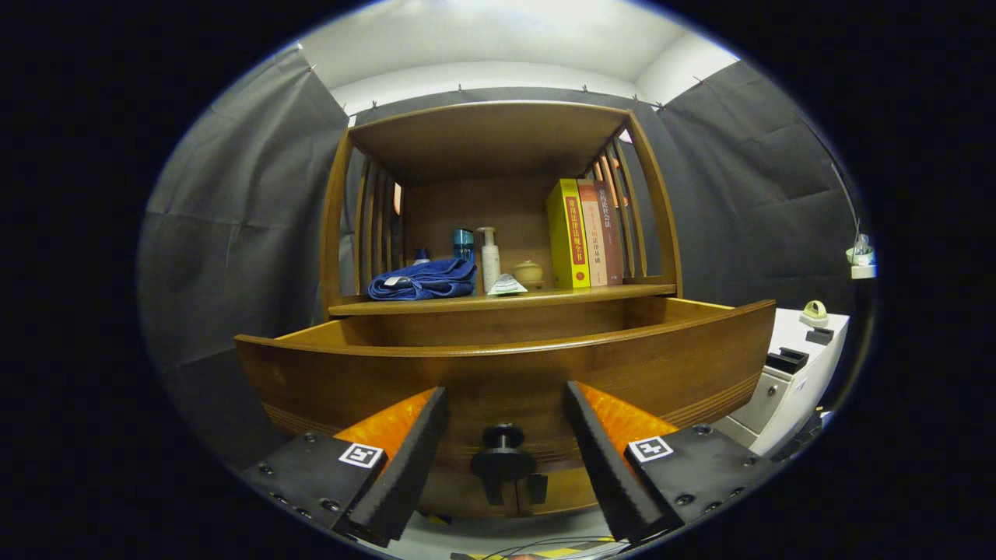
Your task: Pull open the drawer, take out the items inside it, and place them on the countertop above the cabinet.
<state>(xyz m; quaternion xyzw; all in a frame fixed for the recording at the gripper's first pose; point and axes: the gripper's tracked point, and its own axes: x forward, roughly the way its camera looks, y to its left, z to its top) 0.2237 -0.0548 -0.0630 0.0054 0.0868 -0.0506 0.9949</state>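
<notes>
The wooden drawer (506, 365) stands pulled out toward me, its curved front panel close ahead of my fingers. Its dark round knob (503, 438) sits low on the front, between my two fingers without touching them. My gripper (506, 397) is open, the fingertips spread to either side of the knob. The drawer's inside is hidden behind its front wall. Above it lies the countertop (607, 292) of the cabinet, carrying a folded blue cloth (424, 280), a white pump bottle (489, 260), a small blue bottle (464, 243), a little pale jar (528, 272) and a white packet (507, 286).
Three upright books (587, 233) lean at the countertop's right end, under a wooden top shelf (486, 140) with slatted sides. A white unit (794, 373) with small objects on it stands right of the cabinet. Cables lie on the floor below my fingers.
</notes>
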